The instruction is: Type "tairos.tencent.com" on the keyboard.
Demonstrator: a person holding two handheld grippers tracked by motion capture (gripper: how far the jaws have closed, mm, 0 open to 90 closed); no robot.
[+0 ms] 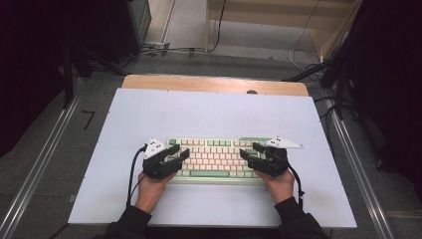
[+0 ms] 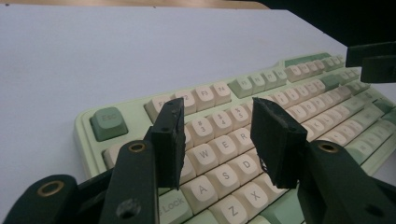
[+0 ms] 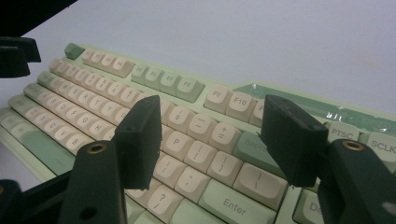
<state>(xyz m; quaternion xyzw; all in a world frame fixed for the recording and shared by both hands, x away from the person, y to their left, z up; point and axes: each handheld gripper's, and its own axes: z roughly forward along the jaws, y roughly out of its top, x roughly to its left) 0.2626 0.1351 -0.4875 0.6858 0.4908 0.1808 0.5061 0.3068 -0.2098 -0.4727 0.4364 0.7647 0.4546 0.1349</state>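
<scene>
A green and cream keyboard (image 1: pixel 219 159) lies flat on the white table top (image 1: pixel 209 114), near its front middle. My left gripper (image 1: pixel 178 153) hovers over the keyboard's left end, open, with nothing between its jaws. In the left gripper view the left gripper (image 2: pixel 219 135) frames the W, E, S and D keys of the keyboard (image 2: pixel 299 93). My right gripper (image 1: pixel 249 151) hangs over the right end, also open and empty. In the right gripper view the right gripper (image 3: pixel 210 135) sits above the keyboard's (image 3: pixel 93 98) P, bracket and Enter keys.
The white top rests on a wooden table (image 1: pixel 214 83) whose far edge shows beyond it. Metal rails (image 1: pixel 40 164) run along both sides on the grey floor. Cables (image 1: pixel 164 50) and dark stands lie beyond the table's far end. Bare white surface surrounds the keyboard.
</scene>
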